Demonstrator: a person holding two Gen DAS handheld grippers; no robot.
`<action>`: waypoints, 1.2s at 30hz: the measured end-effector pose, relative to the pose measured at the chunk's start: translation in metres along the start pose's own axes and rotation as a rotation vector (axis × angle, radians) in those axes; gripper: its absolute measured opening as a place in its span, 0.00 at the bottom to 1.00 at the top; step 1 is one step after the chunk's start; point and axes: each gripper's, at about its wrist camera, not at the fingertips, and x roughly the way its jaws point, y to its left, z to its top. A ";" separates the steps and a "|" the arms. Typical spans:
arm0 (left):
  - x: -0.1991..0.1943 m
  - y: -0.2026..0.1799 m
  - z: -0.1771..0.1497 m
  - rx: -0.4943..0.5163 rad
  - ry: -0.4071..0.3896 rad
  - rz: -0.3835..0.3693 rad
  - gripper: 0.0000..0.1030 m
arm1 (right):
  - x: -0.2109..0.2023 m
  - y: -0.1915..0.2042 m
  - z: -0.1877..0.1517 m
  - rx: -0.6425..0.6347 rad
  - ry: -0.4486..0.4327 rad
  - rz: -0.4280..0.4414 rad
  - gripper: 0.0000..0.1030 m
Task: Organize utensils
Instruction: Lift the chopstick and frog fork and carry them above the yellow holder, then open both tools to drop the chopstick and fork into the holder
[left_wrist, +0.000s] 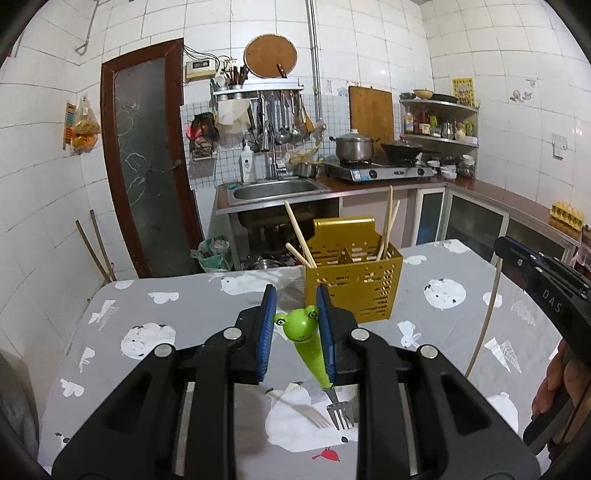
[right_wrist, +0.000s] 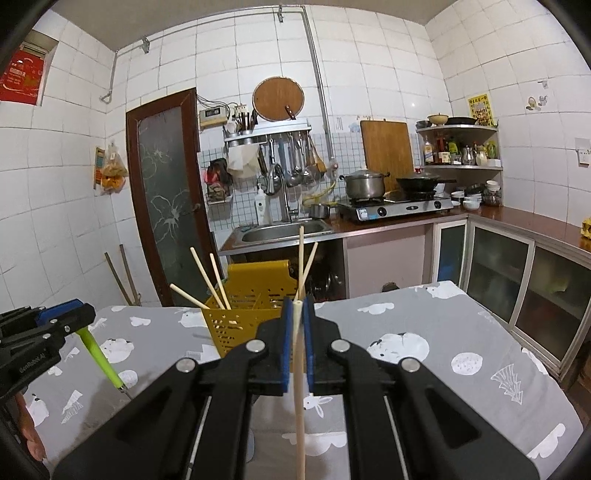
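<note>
White-tiled kitchen walls, a steel sink and a gas stove fill the background; nearer, a table (left_wrist: 461, 266) under a grey cloth printed with white animals carries the work. A gold perforated utensil caddy (left_wrist: 352, 284) stands toward its far side, with chopsticks (left_wrist: 297, 230) leaning out of its left and right compartments.

Over the near part of the table, the left gripper (left_wrist: 295, 321) is clamped on a frog-handled fork (left_wrist: 310, 343), frog head up between the blue pads and tines hanging down above the cloth. To its right, the right gripper (right_wrist: 297, 332) is closed on a single pale chopstick (right_wrist: 298, 387), held nearly upright, its lower end running out of the frame's bottom.

Both utensils look ready to go into the caddy. To do it well, I would bring one tool at a time over an open compartment, keep the utensil upright, lower its end below the rim before opening the jaws, and steer clear of the leaning chopsticks, which a careless approach could knock out.
</note>
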 end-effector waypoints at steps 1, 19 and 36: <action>-0.001 0.000 0.001 -0.002 -0.011 0.006 0.20 | 0.000 0.001 0.001 -0.001 -0.003 0.001 0.06; 0.004 0.009 0.044 -0.101 -0.132 -0.022 0.20 | 0.008 0.010 0.042 -0.012 -0.067 0.028 0.06; 0.073 0.000 0.145 -0.064 -0.243 0.023 0.20 | 0.070 0.007 0.134 0.027 -0.193 0.021 0.06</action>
